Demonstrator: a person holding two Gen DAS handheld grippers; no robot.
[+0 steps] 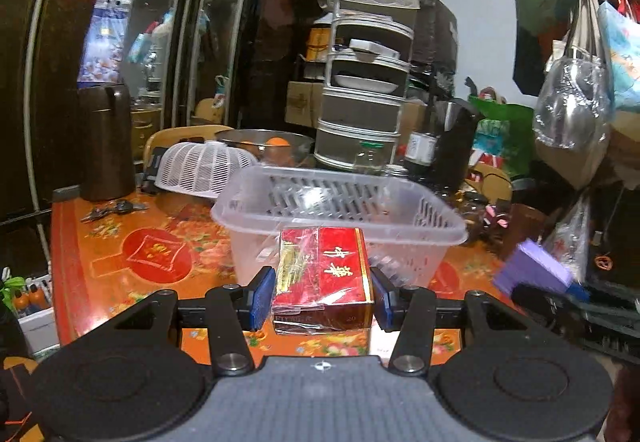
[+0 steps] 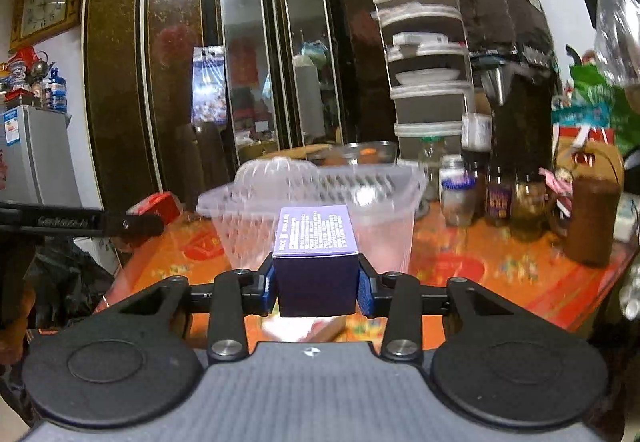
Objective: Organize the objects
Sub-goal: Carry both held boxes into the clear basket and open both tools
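Both grippers carry boxes toward the clear basket (image 1: 340,209).

Left gripper (image 1: 323,292) clamps a red box (image 1: 324,274); right gripper (image 2: 316,284) clamps a purple box (image 2: 316,242); basket at 12 o'clock, contents unclear.

We see a red box (image 1: 325,274) with gold characters, a purple box (image 2: 316,232) with white print, a clear slotted basket (image 1: 340,201), an orange floral tablecloth (image 1: 120,242) with red medallions, blue pads (image 1: 262,296).

A red box (image 1: 324,274) in torn clear wrap and a purple box (image 2: 316,242) are each held in jaws, mid-frame, before a clear slotted basket (image 1: 340,205).
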